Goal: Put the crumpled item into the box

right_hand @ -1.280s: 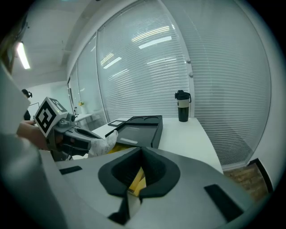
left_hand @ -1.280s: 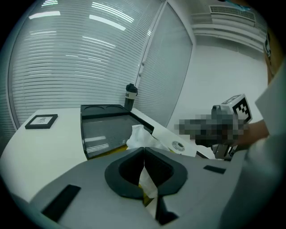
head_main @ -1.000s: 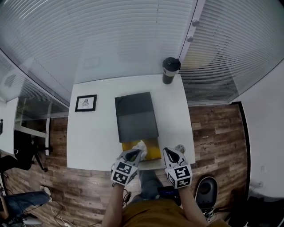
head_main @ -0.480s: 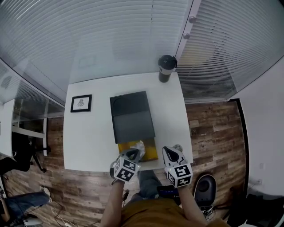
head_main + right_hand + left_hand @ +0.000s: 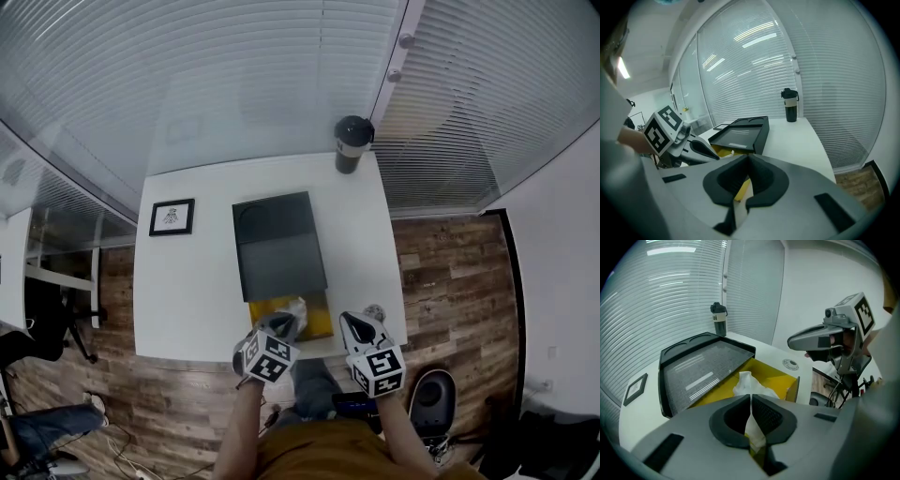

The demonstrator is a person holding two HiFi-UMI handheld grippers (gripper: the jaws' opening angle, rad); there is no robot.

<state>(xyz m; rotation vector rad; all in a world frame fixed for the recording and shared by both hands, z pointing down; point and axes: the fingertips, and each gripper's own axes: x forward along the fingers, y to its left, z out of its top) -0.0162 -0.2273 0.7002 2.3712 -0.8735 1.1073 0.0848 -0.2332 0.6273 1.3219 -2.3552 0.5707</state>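
Note:
A crumpled white paper (image 5: pixel 293 308) hangs over the near end of the open yellow box (image 5: pixel 317 320), which stands at the table's front edge. My left gripper (image 5: pixel 284 324) is shut on the paper's lower part (image 5: pixel 753 428), while its bunched top (image 5: pixel 749 383) stands above the box (image 5: pixel 780 378). The box's black lid (image 5: pixel 279 246) lies partly over the far end of the box (image 5: pixel 701 364). To the right of the box, my right gripper (image 5: pixel 352 322) is shut with nothing in it (image 5: pixel 749 163).
A dark tumbler (image 5: pixel 352 143) stands at the far right corner of the white table (image 5: pixel 187 281). A small framed picture (image 5: pixel 172 217) lies at the left. A small round disc (image 5: pixel 375 312) lies near the right gripper. Window blinds run behind the table.
The head view shifted a little a second ago and has held still since. Both grippers stay almost where they were, the left one still shut on the paper over the box.

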